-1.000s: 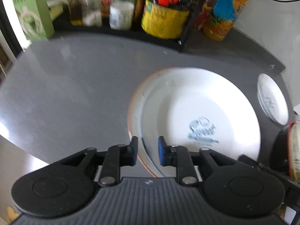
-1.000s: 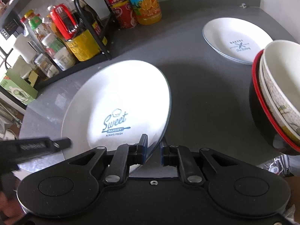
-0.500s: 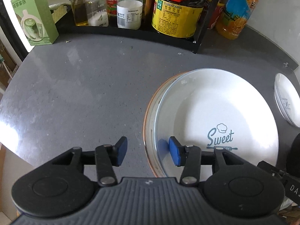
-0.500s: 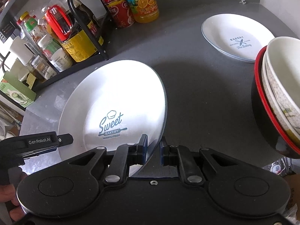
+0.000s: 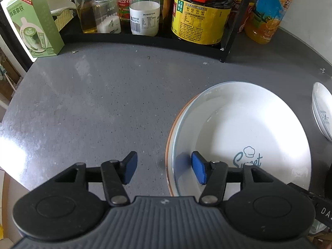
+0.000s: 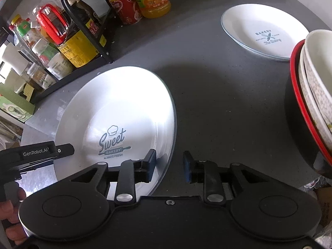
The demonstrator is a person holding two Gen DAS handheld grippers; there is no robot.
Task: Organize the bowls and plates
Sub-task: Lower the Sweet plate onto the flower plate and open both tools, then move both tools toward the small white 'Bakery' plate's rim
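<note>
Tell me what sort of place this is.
Most likely a home kitchen: a grey countertop with a black rack of condiment bottles, printed dinner plates and stacked bowls.

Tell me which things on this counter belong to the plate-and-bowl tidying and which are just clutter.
Job items:
Sweet Bakery plate, resting on an orange-rimmed plate
smaller Bakery plate
nested bowls
left gripper and right gripper, both open at the plate's rim

Lying about:
black rack of bottles and jars
orange drink bottle
red cans
green carton

Bare counter (image 5: pixel 99 103) lies left of the plates (image 5: pixel 238 128); bottle rack (image 5: pixel 145 39) blocks behind.
</note>
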